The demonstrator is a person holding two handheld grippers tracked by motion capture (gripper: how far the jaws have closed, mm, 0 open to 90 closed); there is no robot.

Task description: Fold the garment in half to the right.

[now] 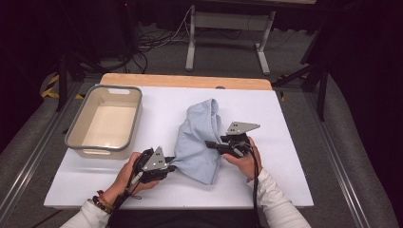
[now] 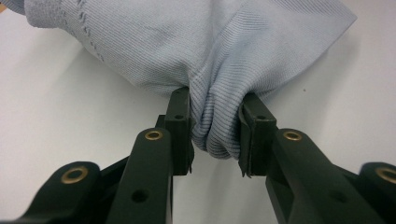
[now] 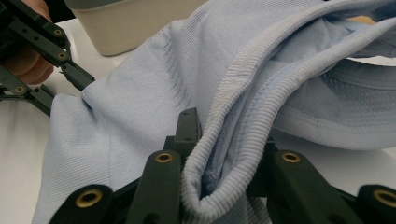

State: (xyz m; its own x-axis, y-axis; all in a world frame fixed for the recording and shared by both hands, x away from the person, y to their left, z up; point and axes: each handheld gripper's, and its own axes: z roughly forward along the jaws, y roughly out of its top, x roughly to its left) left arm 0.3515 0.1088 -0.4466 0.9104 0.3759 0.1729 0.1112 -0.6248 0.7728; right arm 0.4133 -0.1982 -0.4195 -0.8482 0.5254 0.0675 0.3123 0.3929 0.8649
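I see the light blue garment point(image 1: 199, 137) bunched near the middle of the worktop point(image 1: 285, 114); my left gripper point(image 2: 215, 135) has its fingers pinching a fold at the garment's near-left edge; my right gripper point(image 3: 224, 154) clamps its ribbed hem; the beige bin point(image 1: 104, 121) sits by the left edge.

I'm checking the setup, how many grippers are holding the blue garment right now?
2: the left gripper pinches the light blue garment at its near-left edge, the right gripper clamps its ribbed hem on the right side.
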